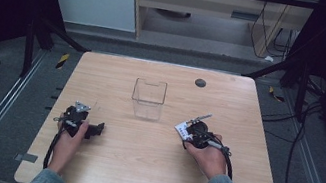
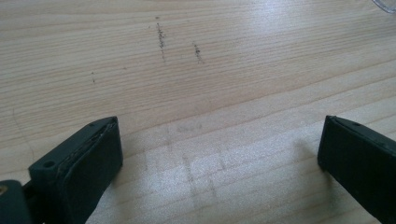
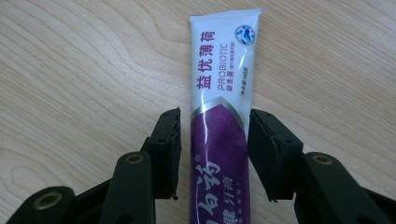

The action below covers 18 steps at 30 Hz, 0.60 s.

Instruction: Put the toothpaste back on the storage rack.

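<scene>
The left gripper (image 1: 99, 128) lay low over the wooden table (image 1: 147, 170) at about eight o'clock from the table's middle, held in the person's left hand (image 1: 68, 143); in the left gripper view its two black jaws stood wide apart, one at the lower left edge and one at the lower right, with bare wood and a few faint dark scuff marks (image 2: 161, 37) between and beyond them; nothing lay between the pads, though whether they touched the table could not be told; a sliver of clear plastic showed at that view's upper right corner. The right gripper (image 3: 212, 140) sat at about four o'clock from the table's middle, held in the person's right hand (image 1: 210, 158); its jaws were partly open and straddled a toothpaste tube (image 3: 219, 121), one pad on each side of the purple lower body; narrow slivers of wood showed between each pad and the tube, so the jaws were not clamped on it; the tube lay flat on the table, its white crimped end pointing toward twelve o'clock in the right gripper view, printed with purple characters and the word PROBIOTIC; in the high view the tube's white end (image 1: 182, 130) poked out at the gripper's ten o'clock side. A clear plastic box (image 1: 148, 99) stood upright near the table's middle, well apart from both grippers; a small dark round disc (image 1: 200, 83) sat toward the far edge, at about one o'clock from the box.
</scene>
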Tool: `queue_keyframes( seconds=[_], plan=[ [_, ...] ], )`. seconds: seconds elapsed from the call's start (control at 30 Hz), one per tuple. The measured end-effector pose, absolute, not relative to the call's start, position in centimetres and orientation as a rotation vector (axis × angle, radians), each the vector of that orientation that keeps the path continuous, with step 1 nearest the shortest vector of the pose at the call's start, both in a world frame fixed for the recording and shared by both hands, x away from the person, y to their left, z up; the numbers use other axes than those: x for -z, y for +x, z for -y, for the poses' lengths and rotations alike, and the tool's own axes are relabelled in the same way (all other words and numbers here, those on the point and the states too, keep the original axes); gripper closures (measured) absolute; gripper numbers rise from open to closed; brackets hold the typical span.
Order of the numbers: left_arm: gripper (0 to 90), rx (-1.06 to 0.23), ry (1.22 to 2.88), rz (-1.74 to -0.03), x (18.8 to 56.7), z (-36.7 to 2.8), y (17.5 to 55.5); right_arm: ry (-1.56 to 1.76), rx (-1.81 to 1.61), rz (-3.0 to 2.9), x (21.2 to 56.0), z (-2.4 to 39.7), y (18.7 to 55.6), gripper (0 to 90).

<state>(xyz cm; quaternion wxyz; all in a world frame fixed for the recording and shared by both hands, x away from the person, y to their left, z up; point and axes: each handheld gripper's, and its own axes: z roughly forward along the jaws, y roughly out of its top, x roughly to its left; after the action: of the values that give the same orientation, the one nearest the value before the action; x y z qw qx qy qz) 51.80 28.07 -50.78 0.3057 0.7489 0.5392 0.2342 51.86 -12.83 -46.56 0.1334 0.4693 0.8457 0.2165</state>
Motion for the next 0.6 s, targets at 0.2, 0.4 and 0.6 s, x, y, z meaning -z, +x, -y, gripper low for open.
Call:
queue_keyframes(
  seconds=[0.2,0.4,0.6],
  plan=[
    [0.0,-0.620,1.982,-1.427,50.78,-28.06,51.80,1.368,-0.614,-2.455,46.81,12.63,52.06,54.4],
    [0.0,-0.620,1.983,-1.427,50.78,-28.06,51.80,1.372,-0.605,-2.451,46.98,12.68,52.25,54.0],
    [0.0,-0.620,1.983,-1.427,50.78,-28.06,51.81,1.383,-0.591,-2.453,47.24,12.72,52.37,54.2]
  ],
)
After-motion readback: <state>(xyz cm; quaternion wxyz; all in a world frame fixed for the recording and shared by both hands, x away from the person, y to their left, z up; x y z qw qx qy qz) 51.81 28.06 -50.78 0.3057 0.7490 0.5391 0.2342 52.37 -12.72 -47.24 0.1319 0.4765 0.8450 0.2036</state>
